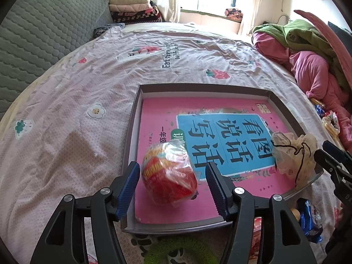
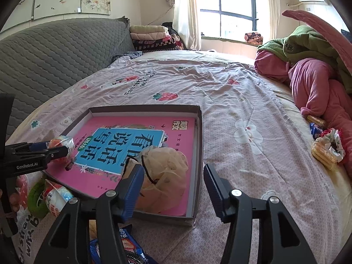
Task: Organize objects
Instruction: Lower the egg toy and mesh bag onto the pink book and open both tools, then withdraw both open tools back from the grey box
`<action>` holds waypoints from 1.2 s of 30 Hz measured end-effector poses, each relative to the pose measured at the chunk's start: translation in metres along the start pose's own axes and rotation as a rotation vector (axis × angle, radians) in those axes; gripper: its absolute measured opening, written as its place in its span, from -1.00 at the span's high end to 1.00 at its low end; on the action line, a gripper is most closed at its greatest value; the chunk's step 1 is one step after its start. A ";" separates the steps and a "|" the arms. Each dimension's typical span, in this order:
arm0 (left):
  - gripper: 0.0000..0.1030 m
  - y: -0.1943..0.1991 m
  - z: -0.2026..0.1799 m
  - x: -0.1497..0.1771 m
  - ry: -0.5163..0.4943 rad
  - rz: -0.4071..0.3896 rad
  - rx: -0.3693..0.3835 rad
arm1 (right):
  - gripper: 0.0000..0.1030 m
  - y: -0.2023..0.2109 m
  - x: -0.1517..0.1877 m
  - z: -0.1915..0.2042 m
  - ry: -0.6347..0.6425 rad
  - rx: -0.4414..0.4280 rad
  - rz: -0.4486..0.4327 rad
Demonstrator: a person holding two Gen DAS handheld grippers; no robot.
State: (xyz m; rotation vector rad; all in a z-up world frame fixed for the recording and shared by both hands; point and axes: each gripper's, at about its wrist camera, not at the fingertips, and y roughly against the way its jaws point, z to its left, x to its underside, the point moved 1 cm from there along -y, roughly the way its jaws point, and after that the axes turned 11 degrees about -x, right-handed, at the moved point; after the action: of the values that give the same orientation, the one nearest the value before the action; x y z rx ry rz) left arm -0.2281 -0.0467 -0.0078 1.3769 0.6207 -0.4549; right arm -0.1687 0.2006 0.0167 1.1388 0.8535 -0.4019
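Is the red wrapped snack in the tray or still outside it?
In: the red wrapped snack lies on the pink book inside the tray.

Red snack packet (image 1: 169, 173) between open left claw (image 1: 173, 189)

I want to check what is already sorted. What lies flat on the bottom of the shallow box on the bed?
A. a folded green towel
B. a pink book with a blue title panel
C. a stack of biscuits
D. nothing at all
B: the pink book covers the floor of the shallow box, and the red wrapped snack and the beige mesh pouch rest on top of it.
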 end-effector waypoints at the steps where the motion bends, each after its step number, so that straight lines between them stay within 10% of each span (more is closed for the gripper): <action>1: -0.25 0.001 0.000 -0.001 0.001 -0.002 0.003 | -0.16 0.001 0.000 0.001 0.003 0.000 -0.003; 36: -0.43 0.015 -0.014 0.005 -0.087 0.013 0.047 | -0.23 0.012 -0.004 0.009 0.040 -0.005 -0.044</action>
State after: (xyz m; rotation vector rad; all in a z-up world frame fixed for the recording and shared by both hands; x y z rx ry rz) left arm -0.2169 -0.0302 -0.0007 1.3971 0.5328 -0.5185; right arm -0.1597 0.1971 0.0289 1.1278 0.9149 -0.4142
